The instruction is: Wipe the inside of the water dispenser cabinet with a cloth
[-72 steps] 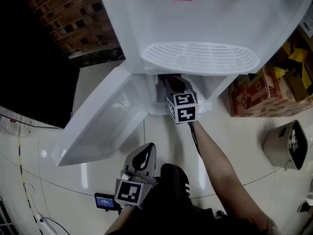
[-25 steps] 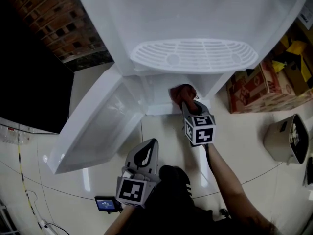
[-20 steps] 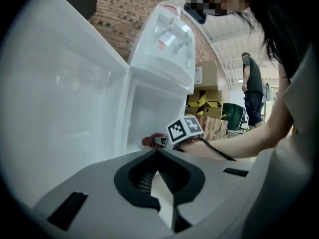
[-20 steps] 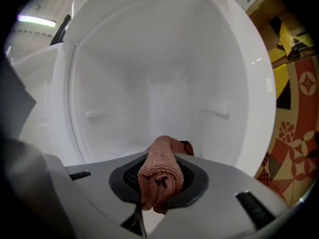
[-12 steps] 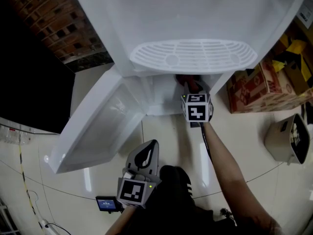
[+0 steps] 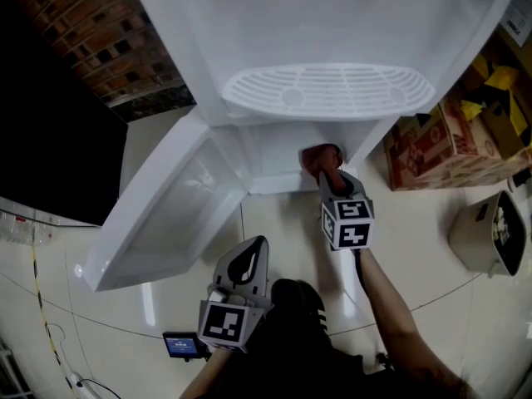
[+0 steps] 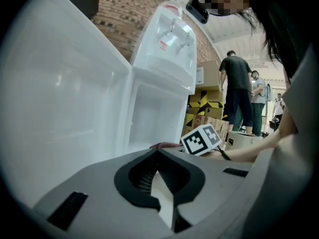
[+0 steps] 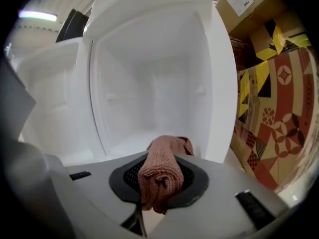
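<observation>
The white water dispenser [image 6: 332,23] stands ahead with its lower cabinet [image 6: 266,160] open and its door [image 6: 166,214] swung out to the left. My right gripper [image 6: 326,169] is shut on a reddish-brown cloth [image 6: 319,156] at the cabinet's front right corner. In the right gripper view the rolled cloth [image 8: 159,171] fills the jaws of the right gripper [image 8: 162,156], with the cabinet's white inside [image 8: 154,93] just beyond. My left gripper [image 6: 252,248] hangs low near the person's body, shut and holding nothing; the left gripper [image 7: 158,151] points toward the door.
Cardboard boxes [image 6: 440,148] stand right of the dispenser, and a beige bin [image 6: 486,239] sits nearer right. A brick wall [image 6: 91,32] is at the far left. A small screen device [image 6: 180,345] lies on the tiled floor. People [image 7: 238,96] stand in the background.
My right gripper, deep in the cabinet half a second ago, has drawn back to the front right edge with the cloth. The left gripper has stayed put.
</observation>
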